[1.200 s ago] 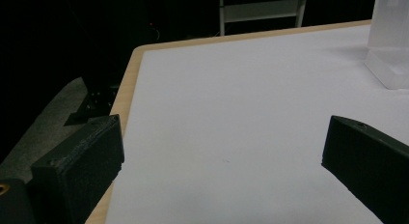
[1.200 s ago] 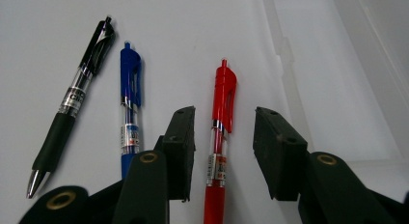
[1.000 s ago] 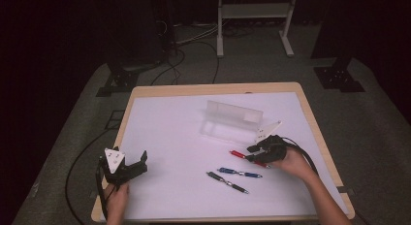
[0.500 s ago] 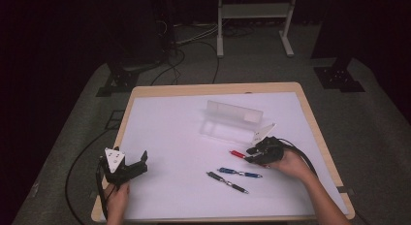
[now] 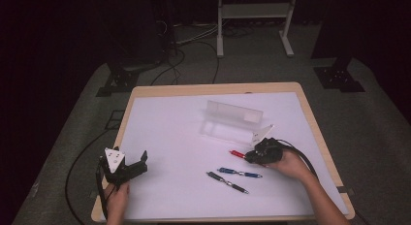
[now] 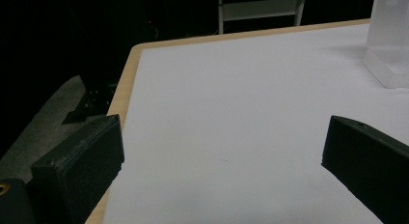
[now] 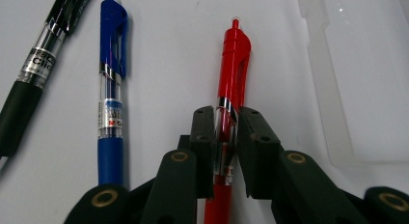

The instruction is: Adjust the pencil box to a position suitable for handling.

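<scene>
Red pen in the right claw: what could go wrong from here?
The right claw grips the red pen mid-barrel on a smooth, round section, having just closed on it; the pen might roll or swing when lifted. The blue pen lies close alongside, so a sideways move could knock it. The clear plastic tray sits near on the other side and might get bumped.

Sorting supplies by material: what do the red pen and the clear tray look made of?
Red pen: glossy plastic with a see-through barrel, judging by its shine. Clear tray: likely frosted translucent plastic, since the white table shows faintly through its walls.
</scene>
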### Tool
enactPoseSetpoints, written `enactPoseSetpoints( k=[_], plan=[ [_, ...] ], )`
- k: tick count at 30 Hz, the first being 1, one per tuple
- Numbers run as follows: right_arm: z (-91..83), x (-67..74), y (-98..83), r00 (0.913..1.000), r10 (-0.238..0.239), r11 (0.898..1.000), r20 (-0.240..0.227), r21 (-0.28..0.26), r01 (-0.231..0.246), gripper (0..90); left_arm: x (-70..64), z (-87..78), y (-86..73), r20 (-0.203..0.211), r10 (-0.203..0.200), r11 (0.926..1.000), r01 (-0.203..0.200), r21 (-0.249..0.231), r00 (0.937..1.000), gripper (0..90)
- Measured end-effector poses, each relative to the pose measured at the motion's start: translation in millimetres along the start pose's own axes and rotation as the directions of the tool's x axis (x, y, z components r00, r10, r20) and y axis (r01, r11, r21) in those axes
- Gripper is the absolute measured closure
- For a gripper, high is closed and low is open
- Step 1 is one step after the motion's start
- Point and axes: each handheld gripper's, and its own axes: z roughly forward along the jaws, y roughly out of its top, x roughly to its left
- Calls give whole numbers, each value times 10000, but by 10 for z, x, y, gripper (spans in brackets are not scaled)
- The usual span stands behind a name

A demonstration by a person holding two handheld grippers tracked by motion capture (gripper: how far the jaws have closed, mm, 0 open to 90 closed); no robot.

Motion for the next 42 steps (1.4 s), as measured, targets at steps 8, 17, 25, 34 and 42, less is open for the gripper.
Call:
enactPoseSetpoints(
  k=[8, 17, 25, 34, 42],
  plan=[
    [2, -17, -4, 10000, 3, 10000, -38, -71, -3, 784, 0, -5, 2, -16, 75, 10000, -75, 49, 10000, 4],
    [-142, 17, 103, 9999, -160, 9992, 7, -368, 160, 786, 0, -8, 1, -12, 63, 10000, -63, 30, 10000, 4],
    [-282, -33, 264, 9995, -311, 9974, 65, -645, 314, 785, 16, -14, -2, 24, -188, 9998, 188, -15, 9998, 4],
    [-403, -103, 469, 9987, -490, 9953, 132, -825, 500, 785, 11, -26, 13, 16, -246, 9996, 246, -133, 9997, 4],
    [-454, -187, 644, 9981, -613, 9937, 98, -933, 619, 785, 33, -22, 6, -43, -262, 9996, 261, -131, 9996, 4]
  ],
)
